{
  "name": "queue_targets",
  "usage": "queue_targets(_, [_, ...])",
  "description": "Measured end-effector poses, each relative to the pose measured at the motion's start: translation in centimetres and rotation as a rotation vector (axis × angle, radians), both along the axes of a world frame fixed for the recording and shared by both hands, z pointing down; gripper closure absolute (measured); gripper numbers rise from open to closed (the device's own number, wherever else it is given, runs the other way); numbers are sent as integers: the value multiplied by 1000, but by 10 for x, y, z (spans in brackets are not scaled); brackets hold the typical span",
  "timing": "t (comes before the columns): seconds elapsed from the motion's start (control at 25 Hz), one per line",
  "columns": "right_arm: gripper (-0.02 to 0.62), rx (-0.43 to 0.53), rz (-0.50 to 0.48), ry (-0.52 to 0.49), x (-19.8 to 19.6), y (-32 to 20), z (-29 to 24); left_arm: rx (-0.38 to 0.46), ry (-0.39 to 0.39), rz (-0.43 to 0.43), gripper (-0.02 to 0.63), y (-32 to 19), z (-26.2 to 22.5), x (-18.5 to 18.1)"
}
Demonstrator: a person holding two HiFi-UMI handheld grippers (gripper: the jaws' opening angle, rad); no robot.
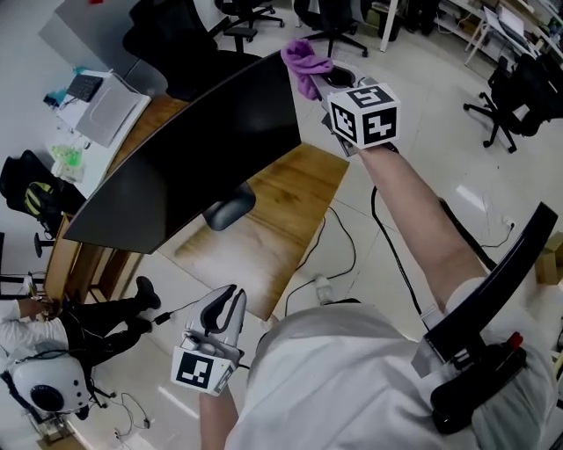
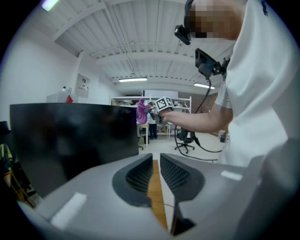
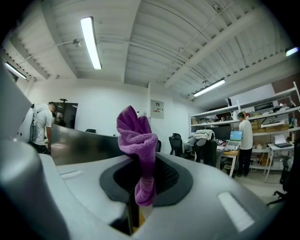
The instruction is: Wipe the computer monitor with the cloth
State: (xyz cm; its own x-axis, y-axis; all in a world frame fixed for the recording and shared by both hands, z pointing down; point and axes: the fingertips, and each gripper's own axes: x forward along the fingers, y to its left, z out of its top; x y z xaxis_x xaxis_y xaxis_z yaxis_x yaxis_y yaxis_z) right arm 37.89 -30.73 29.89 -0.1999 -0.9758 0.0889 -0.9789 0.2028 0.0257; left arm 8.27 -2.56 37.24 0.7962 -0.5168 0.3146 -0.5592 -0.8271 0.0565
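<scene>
A large black monitor (image 1: 202, 158) stands on a wooden desk (image 1: 273, 220), its dark screen facing me. My right gripper (image 1: 327, 81) is at the monitor's upper right corner, shut on a bunched purple cloth (image 1: 304, 65) that sticks out past the jaws. In the right gripper view the cloth (image 3: 137, 136) rises from between the jaws, with the monitor's top edge (image 3: 84, 145) just behind it. My left gripper (image 1: 225, 308) hangs low in front of the desk, shut and holding nothing. From the left gripper view (image 2: 156, 161) I see the screen (image 2: 70, 136) and the distant cloth (image 2: 141, 110).
The monitor's stand base (image 1: 230, 208) rests mid-desk. A laptop (image 1: 110, 105) and small items lie at the desk's far end. Cables (image 1: 339, 255) trail on the floor to the right. Office chairs (image 1: 339, 22) stand beyond, and a person (image 1: 53, 338) sits low at left.
</scene>
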Motion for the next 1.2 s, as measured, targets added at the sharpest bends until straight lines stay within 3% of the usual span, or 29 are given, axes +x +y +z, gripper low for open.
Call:
queue_targets(0.2, [546, -56, -46, -38, -20, 49, 47, -21, -16, -19, 537, 2, 5, -5])
queue_targets(0.44, [546, -93, -23, -72, -39, 133, 75, -5, -15, 42, 537, 13, 1, -14])
queue_targets(0.76, [546, -77, 77, -53, -61, 231, 55, 37, 19, 86, 535, 38, -13, -67])
queue_targets(1.2, [548, -50, 65, -11, -126, 299, 29, 63, 64, 124, 537, 89, -11, -116])
